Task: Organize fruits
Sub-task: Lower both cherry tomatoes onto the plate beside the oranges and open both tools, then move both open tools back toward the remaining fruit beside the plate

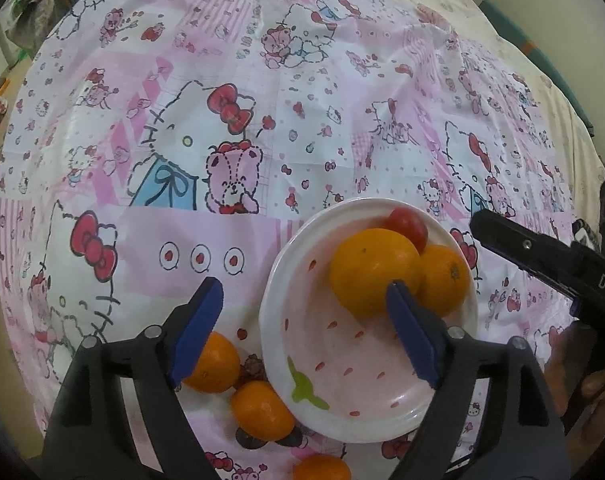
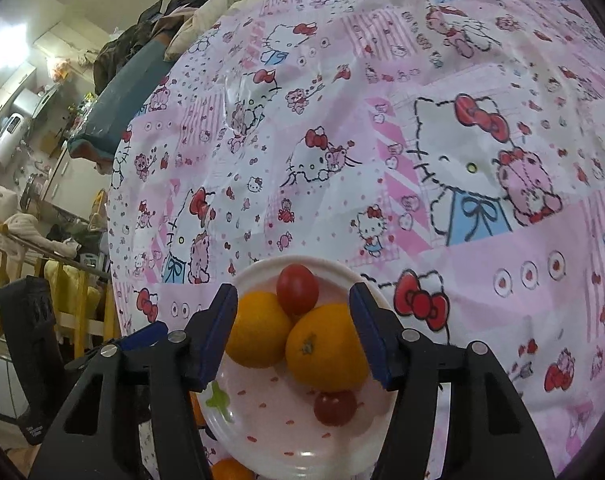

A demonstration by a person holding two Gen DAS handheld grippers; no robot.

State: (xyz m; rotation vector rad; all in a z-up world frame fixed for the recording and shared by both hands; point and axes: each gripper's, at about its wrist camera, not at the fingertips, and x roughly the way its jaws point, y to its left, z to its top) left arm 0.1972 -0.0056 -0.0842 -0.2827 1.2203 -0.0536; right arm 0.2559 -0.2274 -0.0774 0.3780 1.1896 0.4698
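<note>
The left gripper [image 1: 304, 326] had its two fingers [image 1: 198, 328] spread wide, each a black plastic arm faced with a flat blue pad, and they held nothing. In the left wrist view they hung above a round white plate [image 1: 302, 344] with a glossy raised rim, painted with small red marks and a green leaf shape. On the plate's far side sat a large smooth orange [image 1: 370, 268], a second orange [image 1: 446, 276] touching it on the right, and a shiny red cherry tomato [image 1: 408, 226] tucked behind them. Three smaller oranges lay off the plate on the cloth: one [image 1: 216, 356] under the left pad, one [image 1: 262, 410] just beside the plate's rim, and one [image 1: 322, 468] at the bottom edge. Everything rested on a thin, creased pink and white tablecloth [image 1: 302, 100] printed with cartoon cats and bears. The right gripper showed as a black bar at the right.

In the right wrist view, the right gripper [image 2: 294, 326] also had its blue-padded fingers [image 2: 218, 332] apart, empty, over the same plate [image 2: 258, 440]. Between them lay two oranges [image 2: 258, 328] [image 2: 326, 348], touching, with one cherry tomato [image 2: 297, 288] behind and another [image 2: 335, 407] in front.
</note>
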